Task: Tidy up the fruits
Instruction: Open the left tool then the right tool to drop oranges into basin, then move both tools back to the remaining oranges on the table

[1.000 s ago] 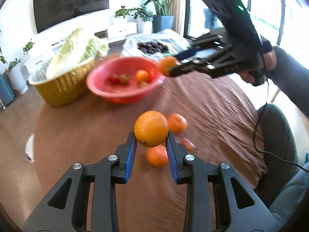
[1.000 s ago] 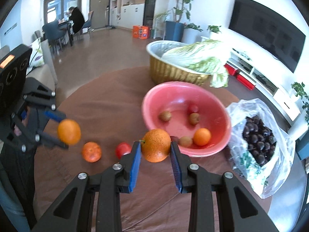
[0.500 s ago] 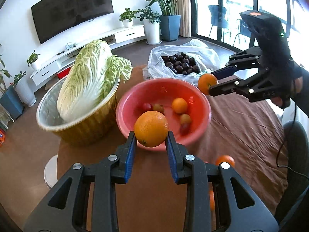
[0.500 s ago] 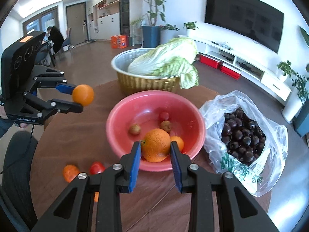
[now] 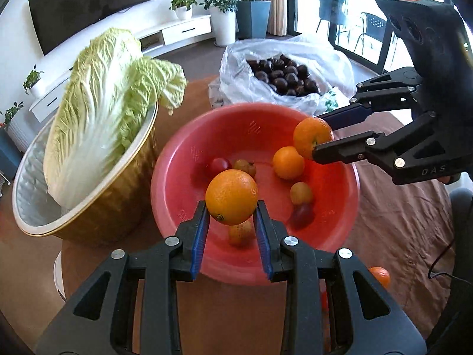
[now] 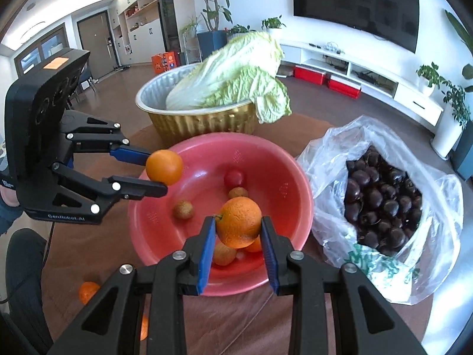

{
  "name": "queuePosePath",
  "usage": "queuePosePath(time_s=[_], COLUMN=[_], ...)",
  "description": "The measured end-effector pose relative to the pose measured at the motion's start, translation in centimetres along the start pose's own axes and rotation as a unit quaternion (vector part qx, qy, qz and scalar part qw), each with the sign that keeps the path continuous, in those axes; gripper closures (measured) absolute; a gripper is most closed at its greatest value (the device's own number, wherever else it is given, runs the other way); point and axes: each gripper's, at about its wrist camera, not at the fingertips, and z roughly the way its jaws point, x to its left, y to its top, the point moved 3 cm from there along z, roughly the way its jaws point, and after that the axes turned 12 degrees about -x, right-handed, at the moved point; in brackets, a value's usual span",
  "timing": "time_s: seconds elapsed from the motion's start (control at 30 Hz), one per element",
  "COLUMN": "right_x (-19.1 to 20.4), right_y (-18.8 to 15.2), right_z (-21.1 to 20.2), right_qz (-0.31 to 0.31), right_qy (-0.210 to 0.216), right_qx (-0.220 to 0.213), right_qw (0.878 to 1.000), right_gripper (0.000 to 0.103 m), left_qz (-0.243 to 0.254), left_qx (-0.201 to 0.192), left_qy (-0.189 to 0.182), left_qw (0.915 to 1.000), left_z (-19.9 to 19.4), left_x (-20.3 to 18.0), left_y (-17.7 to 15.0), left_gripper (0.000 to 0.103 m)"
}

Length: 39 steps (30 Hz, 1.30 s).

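Note:
My left gripper (image 5: pixel 231 222) is shut on an orange (image 5: pixel 231 197) and holds it over the near rim of the red bowl (image 5: pixel 183 207). It shows in the right wrist view (image 6: pixel 161 174) at the bowl's left rim. My right gripper (image 6: pixel 238 235) is shut on another orange (image 6: pixel 239 222) above the bowl (image 6: pixel 295 195); it shows in the left wrist view (image 5: pixel 320 136) over the bowl's right side. The bowl holds a small orange (image 5: pixel 288 162), a red fruit (image 5: pixel 219 165) and several small brownish fruits.
A gold foil basin (image 5: pixel 112 183) with a napa cabbage (image 5: pixel 97 103) stands left of the bowl. A plastic bag of dark chestnuts (image 6: pixel 381 201) lies to its right. Loose oranges (image 6: pixel 87 291) lie on the brown tablecloth (image 5: pixel 399 222).
Both grippers have moved, each with its orange, from beside the bowl to above it. The bowl now looks nearer and larger in both views.

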Motion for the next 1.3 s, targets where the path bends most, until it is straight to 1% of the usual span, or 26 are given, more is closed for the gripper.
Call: queuePosePath(time_s=[0.2, 0.27, 0.43, 0.5, 0.57, 0.63, 0.77, 0.8, 0.83, 0.87, 0.9, 1.0, 1.03, 1.07, 1.2, 1.27, 1.3], right_x=[-0.3, -0.5, -0.7, -0.9, -1.1, -1.3, -1.2, -1.2, -1.2, -1.2, -1.2, -0.9, -0.7, -0.6, 0.3, 1.5, 2.2], right_y=[-0.3, -0.4, -0.8, -0.9, -0.9, -0.8, -0.7, -0.7, -0.6, -0.5, -0.5, -0.3, -0.3, -0.4, -1.4, -2.4, -3.1], right_z=[1.1, 1.5, 2.1, 2.4, 2.4, 2.3, 1.7, 1.5, 1.2, 0.9, 0.5, -0.9, -1.7, -2.4, -5.4, -7.0, -7.7], right_qz=[0.013, 0.014, 0.018, 0.021, 0.027, 0.032, 0.031, 0.031, 0.033, 0.036, 0.037, 0.036, 0.038, 0.04, 0.061, 0.061, 0.059], right_qy=[0.003, 0.0, -0.001, -0.003, -0.006, -0.009, -0.013, -0.014, -0.015, -0.015, -0.014, -0.016, -0.018, -0.02, -0.019, -0.022, -0.022], right_qx=[0.006, 0.008, 0.016, 0.019, 0.016, 0.015, 0.007, 0.005, 0.002, -0.002, -0.007, -0.019, -0.025, -0.029, -0.051, -0.059, -0.061], right_qw=[1.0, 1.0, 1.0, 1.0, 0.999, 0.999, 0.999, 0.999, 0.999, 0.999, 0.999, 0.999, 0.999, 0.999, 0.997, 0.996, 0.996], right_gripper=[0.07, 0.07, 0.069, 0.069, 0.069, 0.068, 0.066, 0.064, 0.061, 0.056, 0.054, 0.054, 0.054, 0.052, 0.045, 0.042, 0.04], left_qz=[-0.005, -0.008, -0.011, -0.01, -0.014, -0.018, -0.021, -0.023, -0.025, -0.027, -0.029, -0.042, -0.045, -0.047, -0.061, -0.069, -0.072], left_qx=[0.018, 0.019, 0.019, 0.019, 0.009, 0.002, 0.001, -0.002, -0.006, -0.009, -0.013, -0.028, -0.034, -0.038, -0.063, -0.07, -0.073], left_qy=[0.003, 0.003, 0.0, -0.001, -0.007, -0.006, -0.003, -0.002, -0.001, 0.002, 0.005, 0.006, 0.01, 0.014, 0.018, 0.019, 0.016], left_qw=[0.9998, 0.9998, 0.9998, 0.9998, 0.9998, 0.9998, 0.9998, 0.9997, 0.9997, 0.9996, 0.9995, 0.9987, 0.9984, 0.9981, 0.996, 0.995, 0.9946], left_z=[1.8, 2.2, 2.8, 3.0, 2.8, 2.6, 2.1, 1.9, 1.5, 1.0, 0.4, -1.5, -2.4, -3.0, -6.3, -7.9, -8.8], left_x=[0.3, 0.3, 0.3, 0.3, 0.1, 0.0, -0.2, -0.2, -0.1, 0.0, 0.1, 0.4, 0.3, 0.3, -0.5, -1.0, -1.2], left_y=[-0.9, -1.1, -1.4, -1.2, -1.1, -0.9, -0.7, -0.7, -0.7, -0.7, -0.7, -0.8, -0.9, -1.0, -2.2, -3.1, -3.7], left_gripper=[0.074, 0.072, 0.072, 0.063, 0.042, 0.034, 0.032, 0.031, 0.028, 0.025, 0.024, 0.022, 0.015, 0.01, 0.009, 0.002, 0.002])
